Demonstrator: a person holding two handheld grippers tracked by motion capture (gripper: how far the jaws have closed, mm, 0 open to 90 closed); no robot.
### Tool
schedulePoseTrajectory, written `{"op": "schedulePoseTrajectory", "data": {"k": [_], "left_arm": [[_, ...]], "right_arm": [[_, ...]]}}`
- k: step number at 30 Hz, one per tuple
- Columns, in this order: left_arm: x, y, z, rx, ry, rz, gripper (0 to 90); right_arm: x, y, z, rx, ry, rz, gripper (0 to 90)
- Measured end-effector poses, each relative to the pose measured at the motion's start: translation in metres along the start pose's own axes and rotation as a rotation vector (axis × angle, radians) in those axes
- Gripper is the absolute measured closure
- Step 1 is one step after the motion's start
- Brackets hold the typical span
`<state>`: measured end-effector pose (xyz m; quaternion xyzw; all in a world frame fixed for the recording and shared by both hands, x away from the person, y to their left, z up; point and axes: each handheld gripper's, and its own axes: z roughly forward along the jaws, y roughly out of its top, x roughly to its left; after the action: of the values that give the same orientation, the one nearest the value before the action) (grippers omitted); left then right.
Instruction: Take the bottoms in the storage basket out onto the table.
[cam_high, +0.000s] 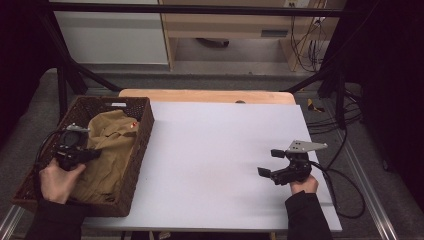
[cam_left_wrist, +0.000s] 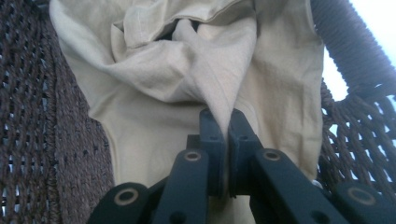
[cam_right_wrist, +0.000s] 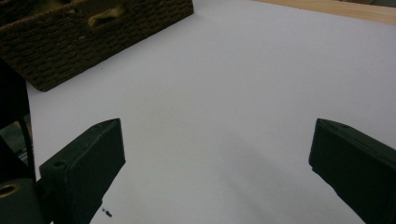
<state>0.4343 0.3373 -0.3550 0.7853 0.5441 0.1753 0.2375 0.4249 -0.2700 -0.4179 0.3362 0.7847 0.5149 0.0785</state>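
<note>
A tan cloth garment (cam_high: 107, 150) lies crumpled inside a dark woven basket (cam_high: 142, 125) at the table's left. My left gripper (cam_high: 82, 154) hangs over the basket, shut on a raised fold of the tan garment (cam_left_wrist: 219, 88); the fold runs up from between the two black jaws of the left gripper (cam_left_wrist: 227, 126). The basket's woven wall (cam_left_wrist: 42, 116) stands to either side of the cloth. My right gripper (cam_high: 270, 164) rests low over the white tabletop (cam_high: 215, 150) at the right, open, with only bare table between the jaws of the right gripper (cam_right_wrist: 217, 149).
The basket (cam_right_wrist: 93, 28) takes up the table's left edge. A wooden strip (cam_high: 205, 96) runs along the table's far edge. Black cables (cam_high: 345, 185) trail off the right side. Dark frame bars (cam_high: 65, 75) stand behind the basket.
</note>
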Motion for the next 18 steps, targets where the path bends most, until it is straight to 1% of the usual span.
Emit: {"op": "schedulePoseTrajectory", "data": {"k": [6,18], "left_arm": [[0.002,0.000,-0.010,-0.032,-0.006,-0.008,86.5],[0.006,-0.001,-0.026,-0.072,-0.013,-0.015,86.6]], "right_arm": [[0.000,0.000,0.000,-0.001,0.000,-0.001,4.2],[0.000,0.000,0.000,0.001,0.001,0.000,4.2]]}}
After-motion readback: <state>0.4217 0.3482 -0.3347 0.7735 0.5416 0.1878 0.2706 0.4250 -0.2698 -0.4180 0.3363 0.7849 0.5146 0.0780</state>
